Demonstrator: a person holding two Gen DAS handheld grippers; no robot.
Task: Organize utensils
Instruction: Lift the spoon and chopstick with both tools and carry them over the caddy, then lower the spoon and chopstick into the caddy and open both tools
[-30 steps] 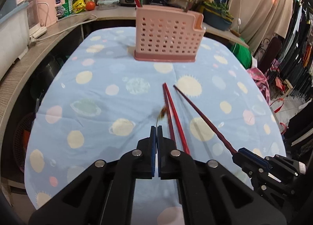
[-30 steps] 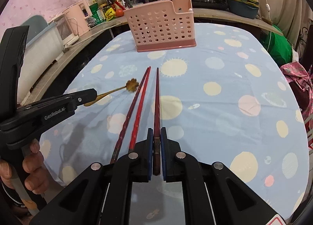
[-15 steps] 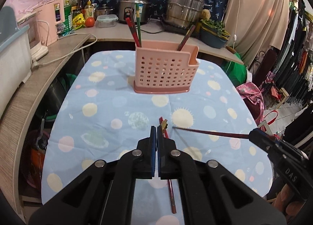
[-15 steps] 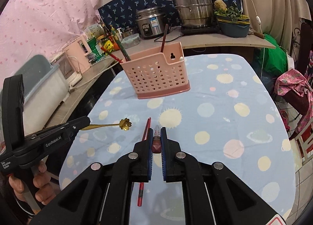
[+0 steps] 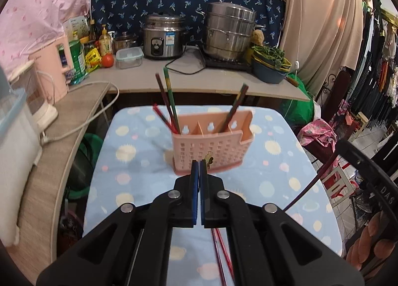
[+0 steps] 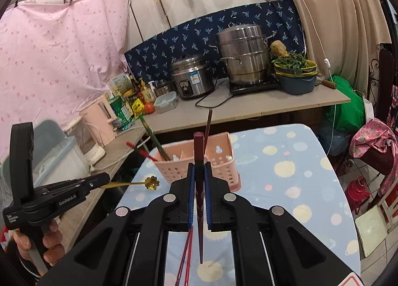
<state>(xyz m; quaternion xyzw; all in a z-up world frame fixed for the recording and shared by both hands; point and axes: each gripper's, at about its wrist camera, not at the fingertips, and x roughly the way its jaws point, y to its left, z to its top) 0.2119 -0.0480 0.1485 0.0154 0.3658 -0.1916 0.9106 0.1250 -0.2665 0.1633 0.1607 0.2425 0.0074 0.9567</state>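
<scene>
A pink perforated utensil holder (image 5: 211, 149) stands on the blue dotted table, with several chopsticks upright in its compartments; it also shows in the right wrist view (image 6: 219, 161). My left gripper (image 5: 199, 164) is shut on a small gold flower-headed spoon (image 6: 149, 183), held in the air short of the holder. My right gripper (image 6: 199, 169) is shut on a dark red chopstick (image 6: 199, 186), held upright above the table. Two red chopsticks (image 6: 185, 256) lie on the table below the grippers.
A counter (image 5: 199, 79) behind the table carries a rice cooker (image 5: 163, 37), a steel steamer pot (image 5: 228, 32), bottles and a bowl of greens. A pink appliance (image 5: 52, 72) and white containers stand at left. Clothes and a chair are at right.
Both grippers have risen well above the table and moved towards the holder. The dark red chopstick was lifted off the table and tipped upright. The spoon rose with the left gripper.
</scene>
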